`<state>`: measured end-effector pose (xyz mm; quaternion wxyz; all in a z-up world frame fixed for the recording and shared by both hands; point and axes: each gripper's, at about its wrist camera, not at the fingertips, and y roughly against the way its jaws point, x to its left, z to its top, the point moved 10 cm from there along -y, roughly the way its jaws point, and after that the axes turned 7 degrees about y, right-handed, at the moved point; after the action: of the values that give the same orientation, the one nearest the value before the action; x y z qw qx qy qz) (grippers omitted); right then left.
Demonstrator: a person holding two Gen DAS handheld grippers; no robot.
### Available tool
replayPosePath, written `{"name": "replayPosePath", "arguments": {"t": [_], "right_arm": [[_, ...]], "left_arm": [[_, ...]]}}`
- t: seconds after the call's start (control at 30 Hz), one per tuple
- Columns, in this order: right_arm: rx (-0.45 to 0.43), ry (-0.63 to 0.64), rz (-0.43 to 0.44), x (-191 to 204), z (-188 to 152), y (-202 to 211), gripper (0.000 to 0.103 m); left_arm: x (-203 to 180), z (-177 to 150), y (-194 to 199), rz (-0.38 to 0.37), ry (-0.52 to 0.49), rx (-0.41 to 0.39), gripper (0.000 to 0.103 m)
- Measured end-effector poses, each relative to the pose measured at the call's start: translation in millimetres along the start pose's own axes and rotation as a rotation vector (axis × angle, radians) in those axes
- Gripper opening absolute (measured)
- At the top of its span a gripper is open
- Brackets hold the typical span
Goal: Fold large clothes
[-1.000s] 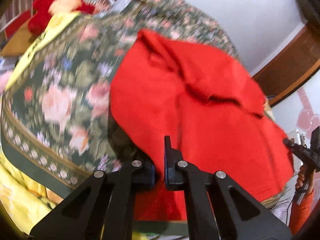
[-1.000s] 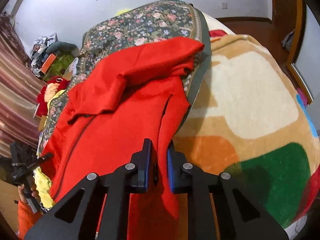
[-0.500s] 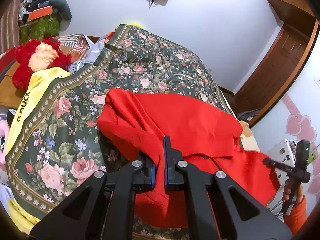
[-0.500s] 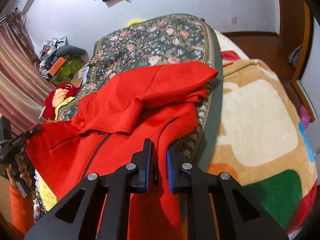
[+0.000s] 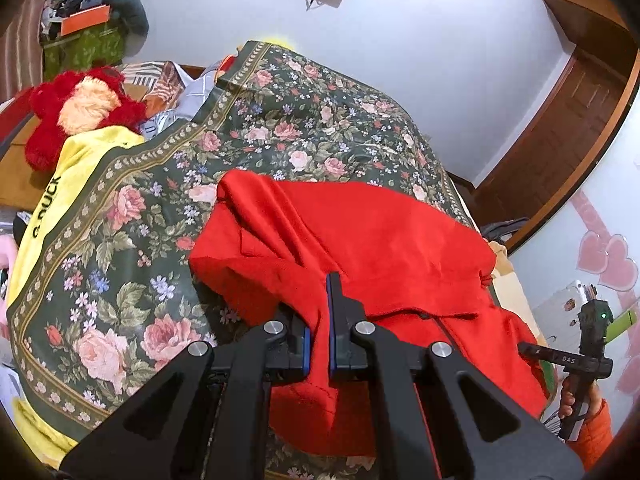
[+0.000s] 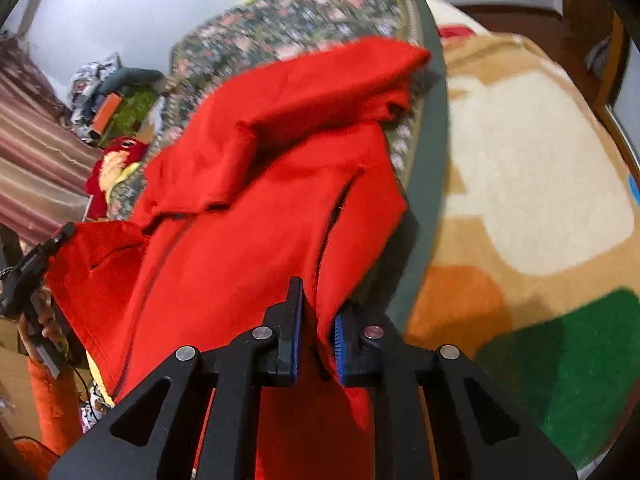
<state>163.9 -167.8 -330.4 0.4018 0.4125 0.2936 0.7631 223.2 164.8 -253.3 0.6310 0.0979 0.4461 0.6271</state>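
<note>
A large red zip-up hoodie [image 5: 360, 248] lies on a floral bedspread [image 5: 280, 112], its hood toward the far side. My left gripper [image 5: 317, 336] is shut on a fold of the hoodie near its left edge. In the right wrist view the hoodie [image 6: 260, 200] stretches from the bedspread [image 6: 300, 12] toward me, zipper showing. My right gripper [image 6: 318, 332] has the red cloth between its jaws, which stand slightly apart. Each gripper shows in the other's view, the right one [image 5: 588, 344] at far right, the left one [image 6: 28, 272] at far left.
A red plush toy [image 5: 76, 112] and a yellow blanket [image 5: 80, 168] lie left of the bedspread. A tan, white, orange and green blanket [image 6: 520, 160] covers the bed's right side. A wooden door [image 5: 560, 128] stands at right, clutter [image 5: 88, 12] at back left.
The right gripper's jaws have parted slightly around the cloth, and its view has swung closer and blurred. The left view has lifted and pulled back from the hoodie over the last second.
</note>
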Motion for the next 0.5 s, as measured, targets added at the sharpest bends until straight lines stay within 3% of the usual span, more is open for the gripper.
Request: {"name": "replayPosePath", "arguments": {"t": [0.3,0.5], "right_arm": [[-0.187,0.003,0.07,13.5,85.3,23.5,0.009],[-0.259,0.008,0.008,1.2,144.3,13.0,0.009]], "left_arm": [[-4.0,44.5,-7.9,-0.004,0.013,-0.057,0.005],[6.2,91.6,-24.4,0.019,0.038,-0.111,0.005]]}}
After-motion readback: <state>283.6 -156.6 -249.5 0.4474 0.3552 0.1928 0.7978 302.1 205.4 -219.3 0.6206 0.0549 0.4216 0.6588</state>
